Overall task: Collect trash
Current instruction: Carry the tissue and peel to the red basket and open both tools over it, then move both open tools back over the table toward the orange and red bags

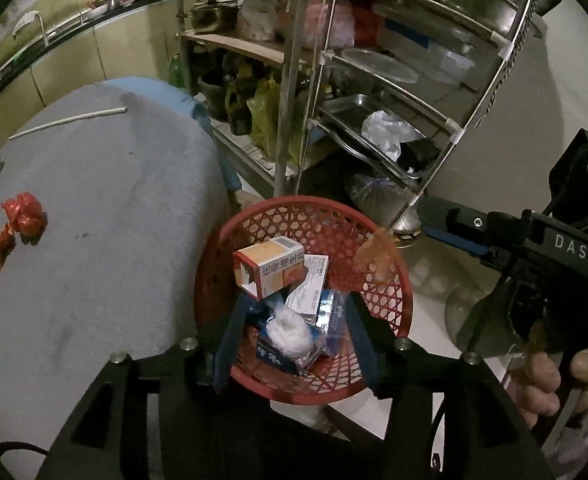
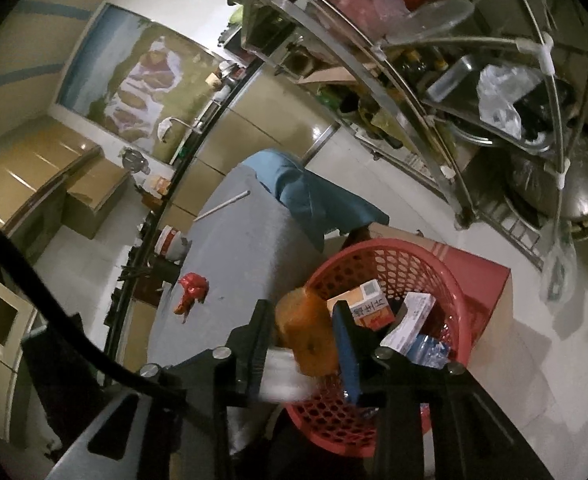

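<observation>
At the far left of the left wrist view, a crumpled red wrapper (image 1: 21, 216) is seen lying on the grey-covered bench (image 1: 105, 208), well apart from a thin white stick (image 1: 67, 121) resting toward the upper left. Lower centre, the left tongs (image 1: 296, 316) are held over the red plastic basket (image 1: 398, 292), which stands just beside the bench edge; their blue fingers (image 1: 229, 336) are parted, with a white wad in clear plastic (image 1: 291, 330) lying loose between them on the heap. An orange-and-white carton (image 1: 267, 266), a white box (image 1: 312, 284) and blue packaging are shown piled inside. An orange scrap (image 1: 376, 256) is seen at the basket's right rim, just off the tip of the right tongs (image 1: 434, 220) reaching in from the right edge, gripped below by a hand (image 1: 554, 376). A metal rack (image 1: 374, 80) of pans and bags fills the upper right.

In the right wrist view, the red wrapper (image 2: 191, 288) appears left of centre on the bench (image 2: 245, 248). At centre, the right tongs (image 2: 302, 320) stand slightly apart, the blurred orange scrap (image 2: 306, 332) between them above the basket's (image 2: 446, 276) near rim; whether the pads touch it cannot be told. The rack (image 2: 434, 80) occupies the upper right.
</observation>
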A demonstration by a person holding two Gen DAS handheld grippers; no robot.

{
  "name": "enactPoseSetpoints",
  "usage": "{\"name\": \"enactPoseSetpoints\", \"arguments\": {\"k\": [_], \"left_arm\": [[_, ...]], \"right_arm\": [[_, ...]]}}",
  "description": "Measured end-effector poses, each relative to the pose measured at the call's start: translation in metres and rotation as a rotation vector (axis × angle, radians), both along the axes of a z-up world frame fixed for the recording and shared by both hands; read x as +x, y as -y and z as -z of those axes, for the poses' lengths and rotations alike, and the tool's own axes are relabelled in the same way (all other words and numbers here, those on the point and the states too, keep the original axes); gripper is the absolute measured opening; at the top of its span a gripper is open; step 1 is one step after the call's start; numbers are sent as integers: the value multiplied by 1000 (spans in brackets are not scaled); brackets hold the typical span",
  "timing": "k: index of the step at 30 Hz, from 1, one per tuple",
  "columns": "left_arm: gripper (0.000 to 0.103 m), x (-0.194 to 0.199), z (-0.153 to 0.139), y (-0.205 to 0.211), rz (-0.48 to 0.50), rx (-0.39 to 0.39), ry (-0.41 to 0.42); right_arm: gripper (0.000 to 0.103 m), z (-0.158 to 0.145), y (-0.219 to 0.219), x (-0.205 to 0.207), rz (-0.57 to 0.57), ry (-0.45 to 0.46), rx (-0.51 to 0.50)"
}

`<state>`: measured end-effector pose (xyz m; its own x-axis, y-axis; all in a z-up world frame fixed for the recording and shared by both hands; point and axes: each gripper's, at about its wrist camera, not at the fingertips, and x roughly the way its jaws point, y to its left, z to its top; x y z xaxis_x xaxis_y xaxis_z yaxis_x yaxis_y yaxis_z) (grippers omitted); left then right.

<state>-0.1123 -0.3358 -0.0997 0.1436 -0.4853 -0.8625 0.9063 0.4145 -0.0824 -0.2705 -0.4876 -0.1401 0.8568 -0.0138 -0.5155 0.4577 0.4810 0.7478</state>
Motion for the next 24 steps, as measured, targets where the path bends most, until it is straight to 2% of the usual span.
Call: {"name": "enactPoseSetpoints", "arguments": {"k": [3,6,16,24], "left_arm": [[54,3,-3,-4,-12,-6,8],[54,4,-12,-12,-37,-15,51],[59,9,-50,-45,-157,-41,325],[60,23,-70,-78,-263,-61,428]], "right_arm": [[37,-1,0,-1,2,0,-10],[38,-5,-3,-2,4,14,-27],[38,-25,-24,14,-45,22,-94],[39,-31,-45,32,-94,5,-118]]}}
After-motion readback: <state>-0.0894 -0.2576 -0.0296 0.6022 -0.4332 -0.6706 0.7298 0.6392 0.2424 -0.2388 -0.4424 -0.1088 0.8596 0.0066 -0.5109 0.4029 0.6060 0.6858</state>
